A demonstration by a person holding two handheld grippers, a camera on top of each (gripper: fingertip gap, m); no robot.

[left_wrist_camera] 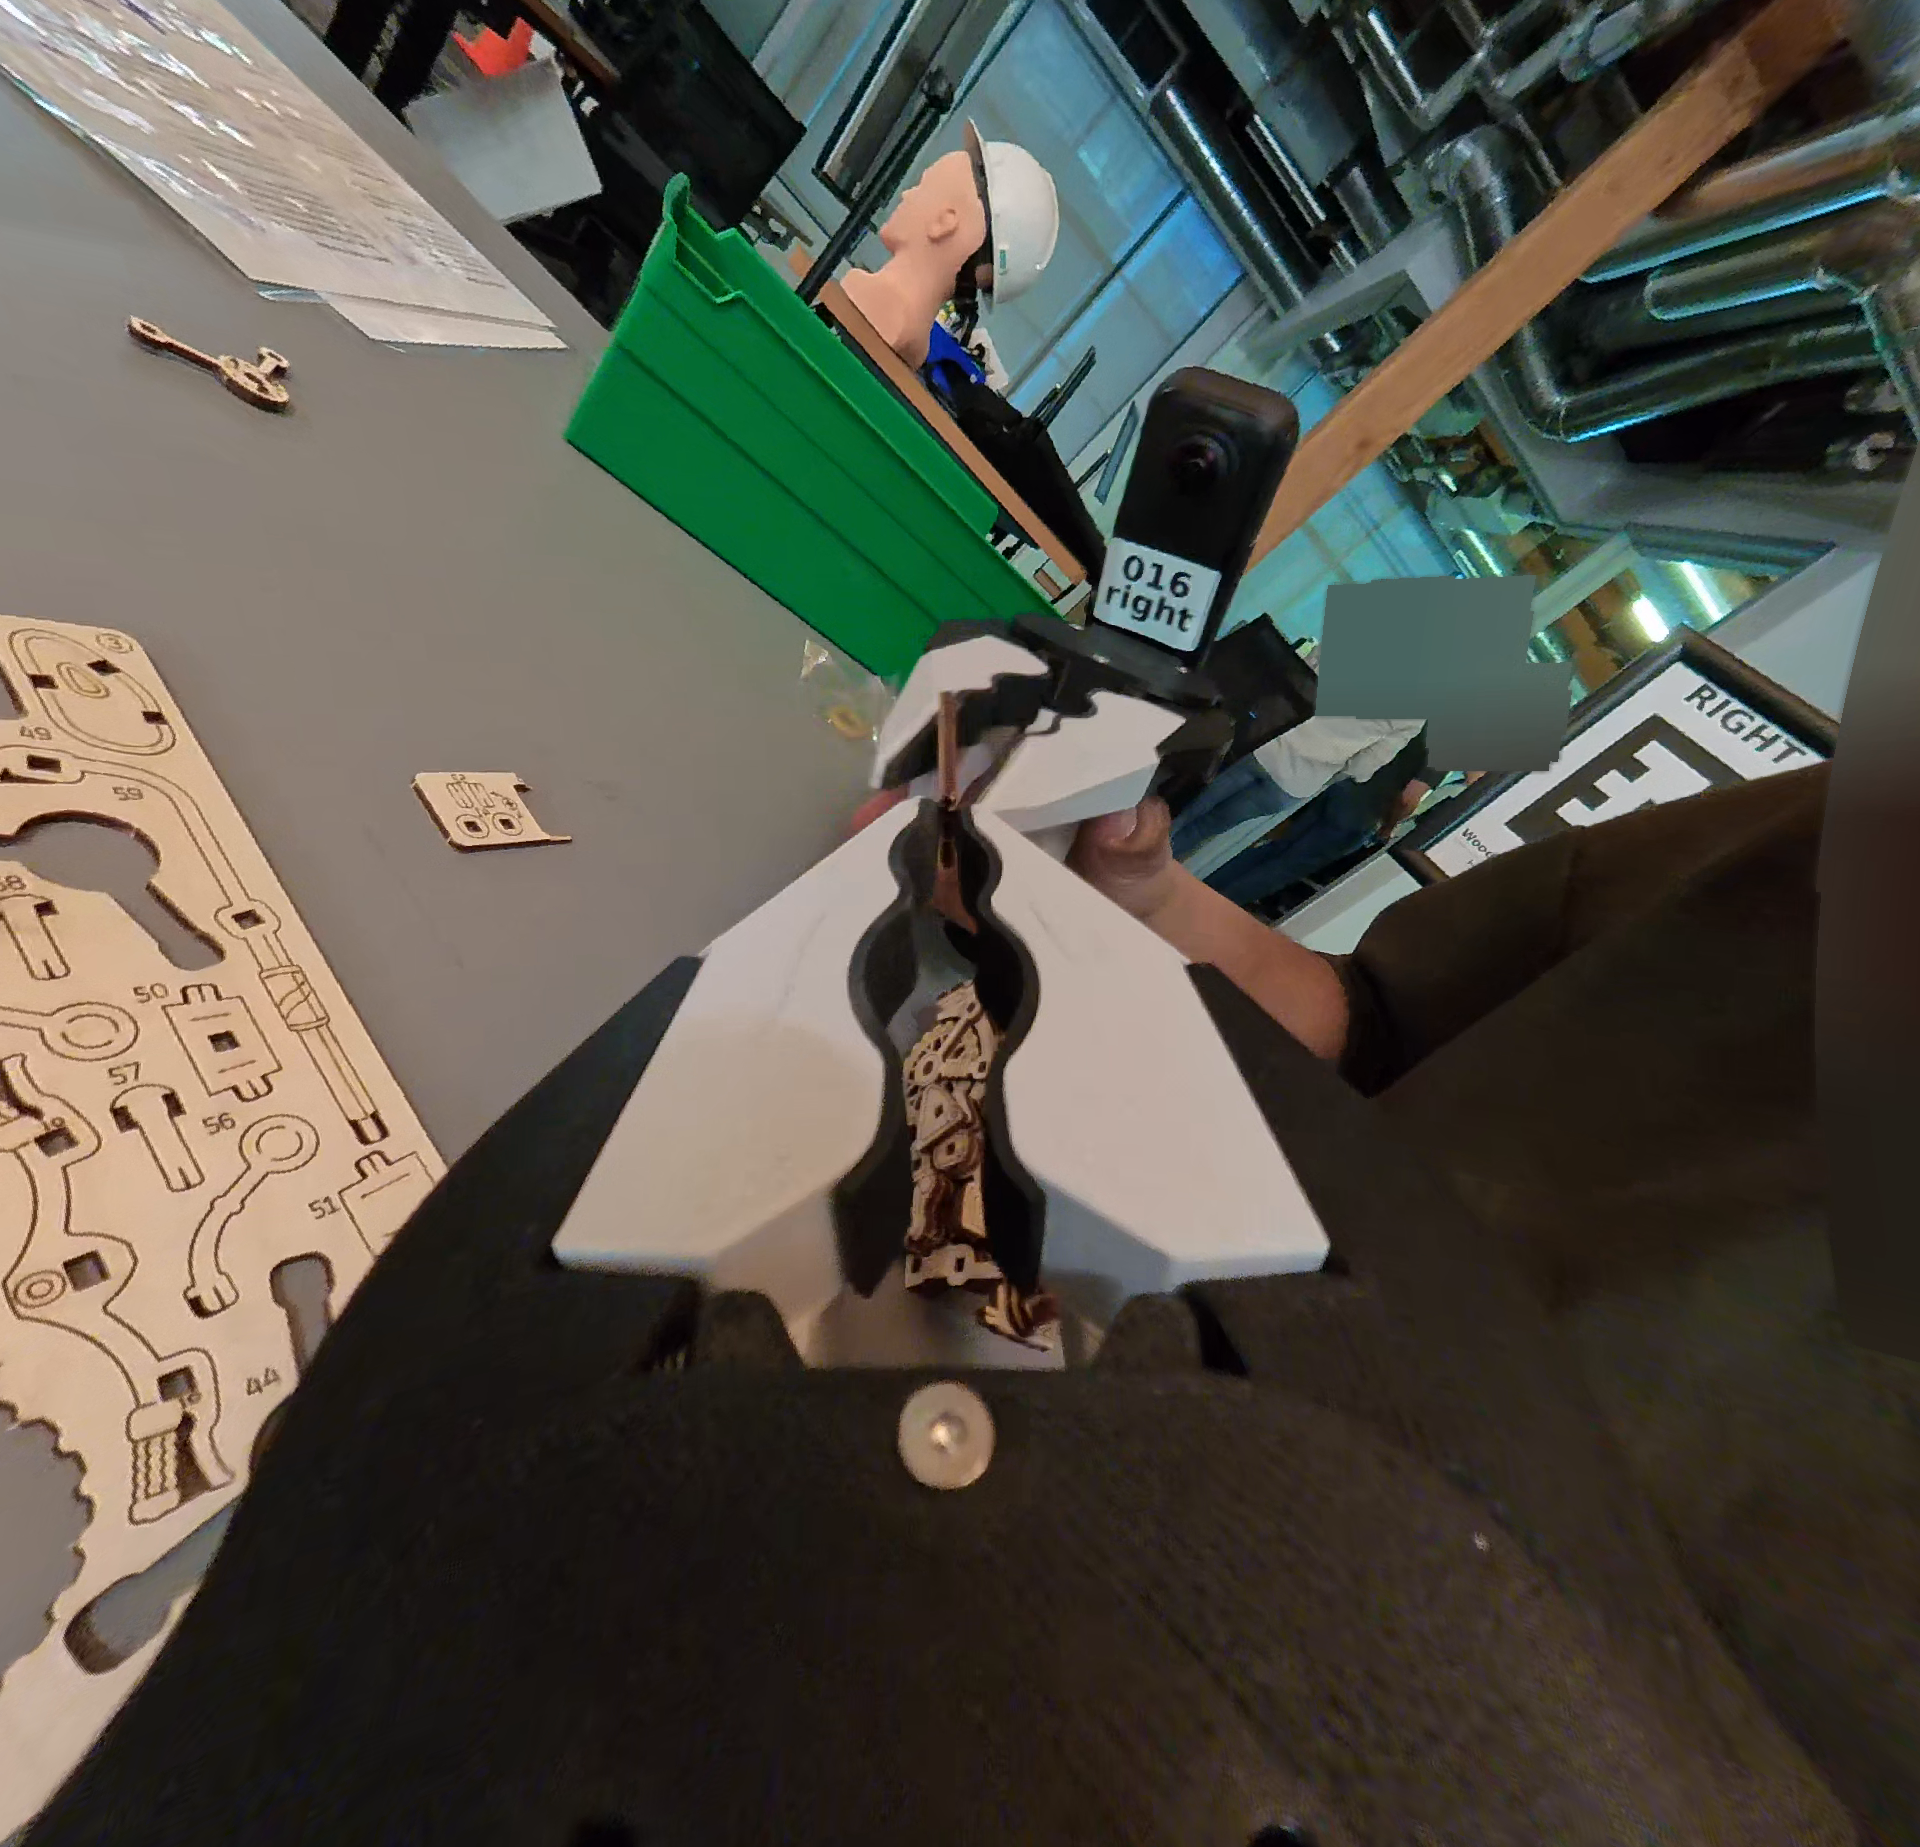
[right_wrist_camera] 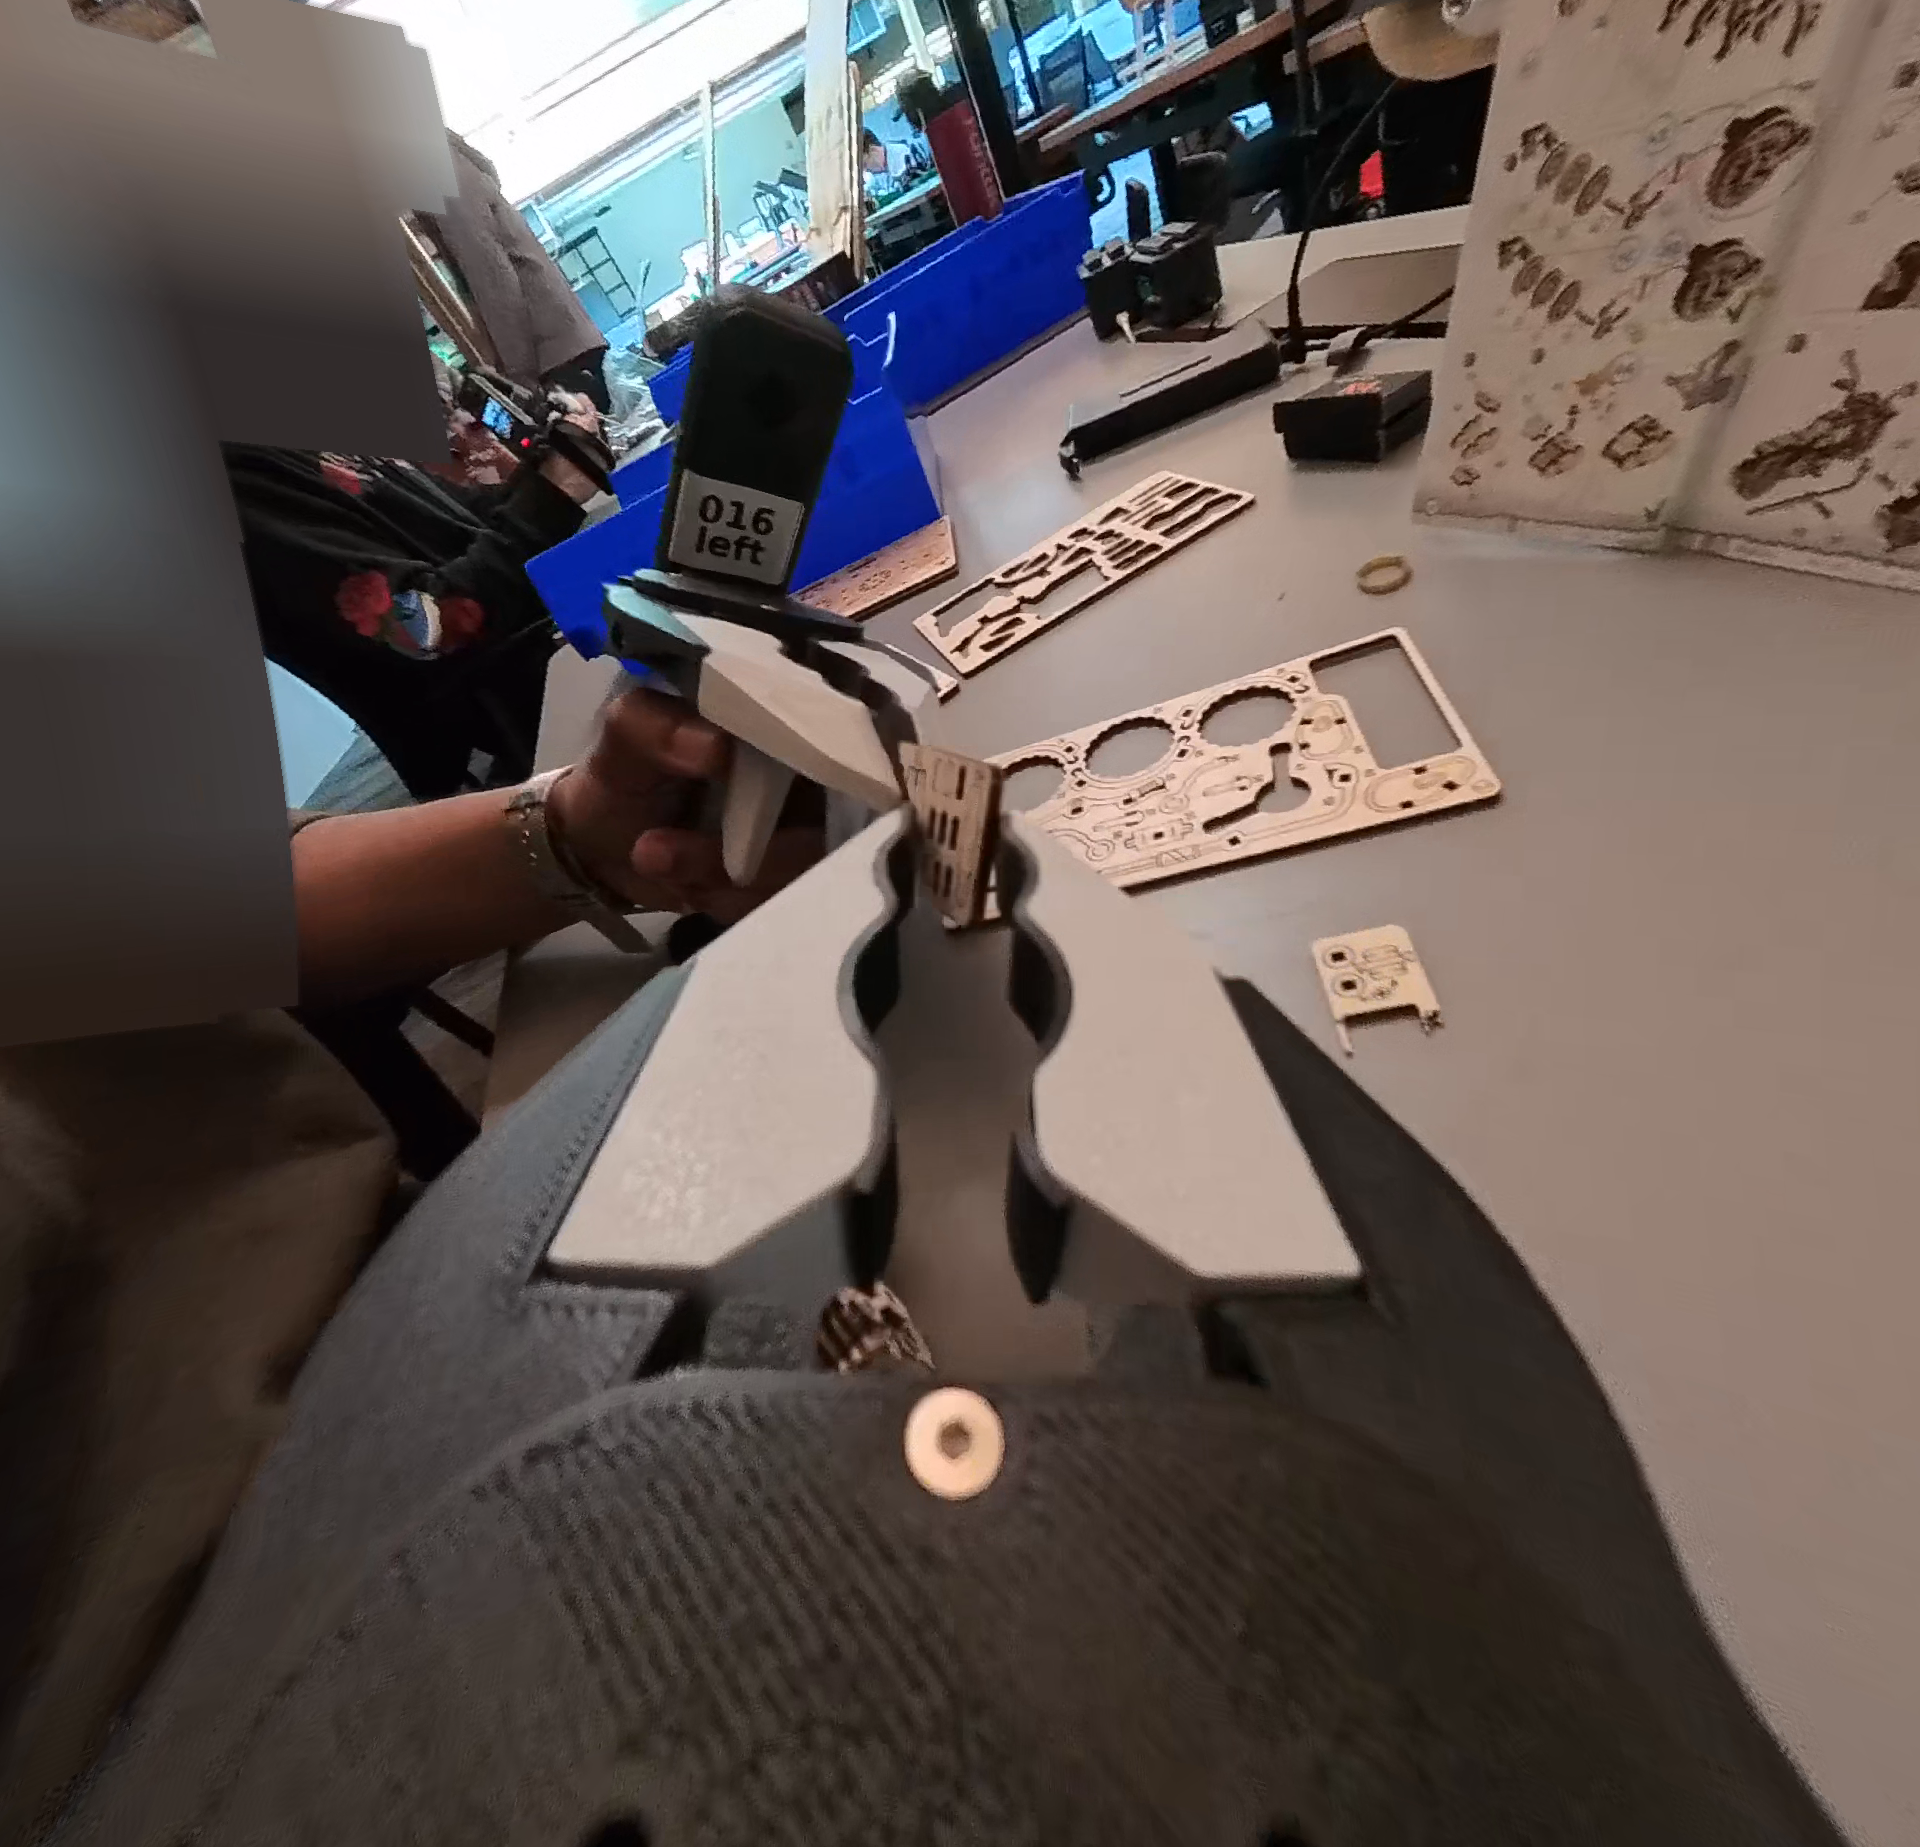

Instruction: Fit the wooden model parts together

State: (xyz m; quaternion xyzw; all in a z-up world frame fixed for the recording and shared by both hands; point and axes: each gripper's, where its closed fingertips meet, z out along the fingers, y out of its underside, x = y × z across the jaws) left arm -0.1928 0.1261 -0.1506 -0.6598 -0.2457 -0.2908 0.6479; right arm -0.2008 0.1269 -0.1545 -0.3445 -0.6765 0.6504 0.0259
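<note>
My left gripper [left_wrist_camera: 943, 823] is shut on an engraved wooden part [left_wrist_camera: 948, 1122] that runs back between its white fingers. My right gripper [right_wrist_camera: 951, 847] is shut on a small slotted wooden plate [right_wrist_camera: 951, 836], held upright above the table. The two grippers meet tip to tip. In the left wrist view the right gripper [left_wrist_camera: 961, 758] faces me with the plate [left_wrist_camera: 948, 748] edge-on in its jaws. In the right wrist view the left gripper [right_wrist_camera: 902, 771] touches the plate's left edge. A person's hand holds each handle.
On the grey table lie punched wooden part sheets [left_wrist_camera: 156, 1070] [right_wrist_camera: 1247, 789] [right_wrist_camera: 1091, 561], a small square wooden part [left_wrist_camera: 483, 810] [right_wrist_camera: 1371, 976] and a key-shaped part [left_wrist_camera: 213, 363]. A green bin [left_wrist_camera: 790, 467], blue bins [right_wrist_camera: 935, 322] and an instruction sheet [right_wrist_camera: 1704, 239] stand behind. The grippers are tip to tip, or close to it.
</note>
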